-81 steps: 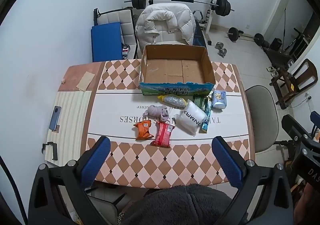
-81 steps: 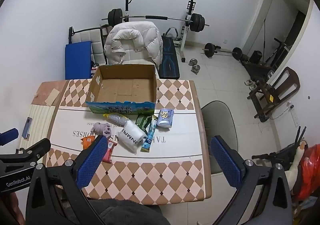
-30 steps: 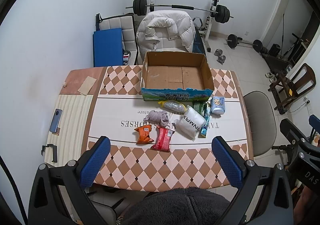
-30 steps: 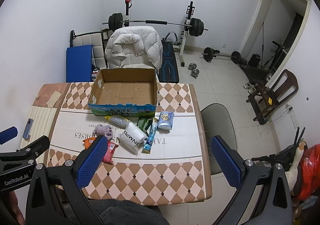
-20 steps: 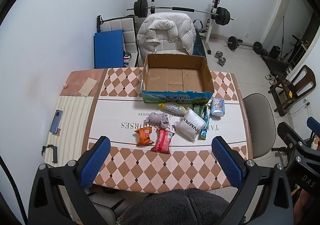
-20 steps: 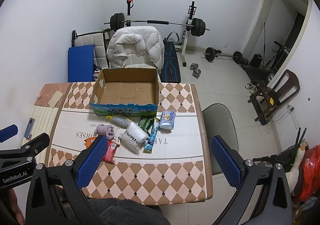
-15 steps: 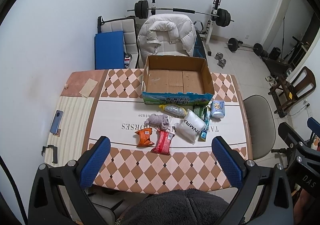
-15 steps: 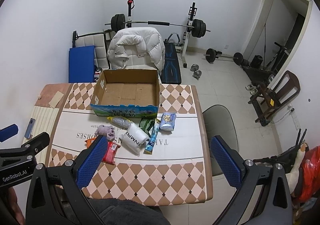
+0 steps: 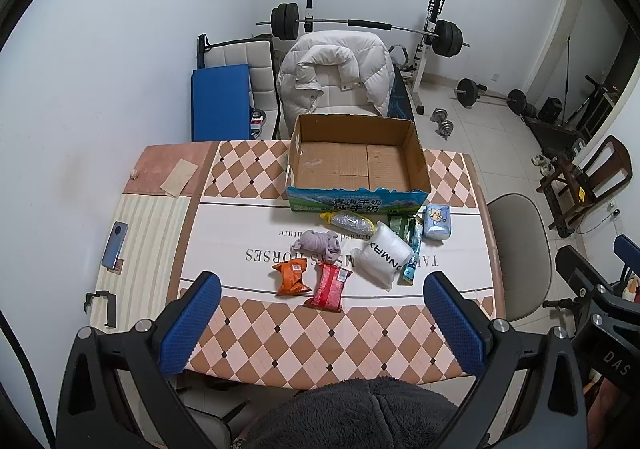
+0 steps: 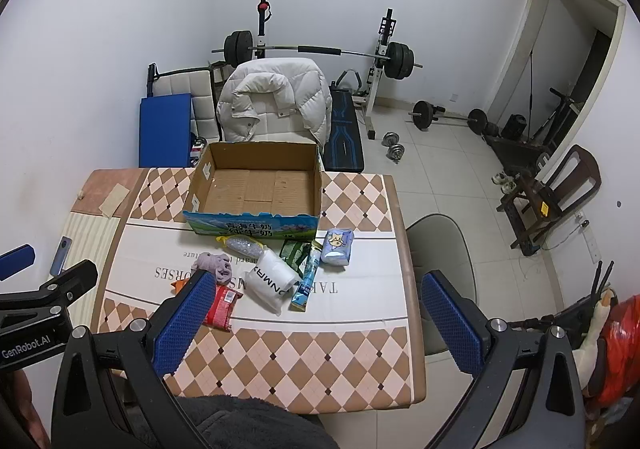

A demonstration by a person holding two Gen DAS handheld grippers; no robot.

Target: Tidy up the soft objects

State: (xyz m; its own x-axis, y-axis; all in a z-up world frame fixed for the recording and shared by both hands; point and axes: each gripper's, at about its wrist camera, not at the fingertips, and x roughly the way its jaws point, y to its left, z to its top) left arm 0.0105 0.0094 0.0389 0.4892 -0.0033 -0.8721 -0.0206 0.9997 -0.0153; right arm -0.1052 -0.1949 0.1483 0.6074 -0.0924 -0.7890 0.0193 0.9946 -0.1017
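An empty open cardboard box (image 9: 356, 163) (image 10: 256, 185) stands at the table's far side. In front of it lie several soft items: a grey cloth bundle (image 9: 318, 243) (image 10: 216, 265), an orange packet (image 9: 291, 278), a red packet (image 9: 329, 286) (image 10: 222, 305), a white pack (image 9: 382, 259) (image 10: 272, 281), a clear bag of grains (image 9: 348, 221), a green packet (image 9: 400, 227), a blue tube (image 9: 412, 257) (image 10: 308, 277) and a light-blue tissue pack (image 9: 438, 221) (image 10: 338, 247). My left gripper (image 9: 320, 319) and right gripper (image 10: 312, 317) are both open and empty, high above the table's near edge.
A phone (image 9: 115, 244) and a black clip (image 9: 100, 307) lie on the table's left strip. A grey chair (image 9: 520, 249) stands at the right. A chair with a white jacket (image 9: 336, 81) and gym weights stand behind the table (image 9: 240, 229).
Both grippers have risen and drawn back slightly, so the table looks smaller and lower in both views. Nothing on the table has moved.
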